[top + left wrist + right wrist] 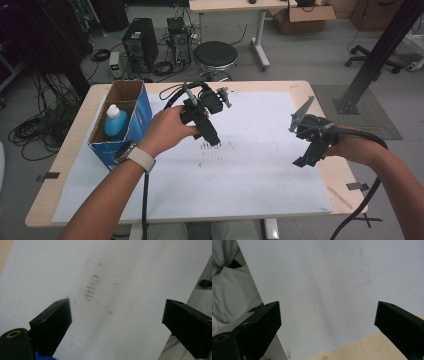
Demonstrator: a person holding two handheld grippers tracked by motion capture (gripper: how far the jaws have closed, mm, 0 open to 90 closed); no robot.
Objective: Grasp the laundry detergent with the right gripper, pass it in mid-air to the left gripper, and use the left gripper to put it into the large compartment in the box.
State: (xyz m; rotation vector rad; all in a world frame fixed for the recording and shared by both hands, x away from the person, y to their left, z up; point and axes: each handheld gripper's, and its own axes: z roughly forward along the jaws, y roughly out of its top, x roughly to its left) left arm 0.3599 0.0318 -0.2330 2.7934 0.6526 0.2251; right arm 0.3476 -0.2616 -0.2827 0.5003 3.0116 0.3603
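Over the white paper sheet that covers most of the counter, the left gripper hangs just above a patch of dark smudge marks near the sheet's middle, its jaws spread wide and holding nothing. From the left gripper view those same marks lie ahead, between the jaws. Left of the marks, at the sheet's left edge, stands a blue cardboard box with a blue bottle upright inside — the left hand is close beside the box. Right of the marks, bare paper runs out to the right gripper, which hovers near the sheet's right edge with jaws also wide apart and empty. Below it the right gripper view shows the paper's border meeting the pale counter — open sheet lies between the two grippers.
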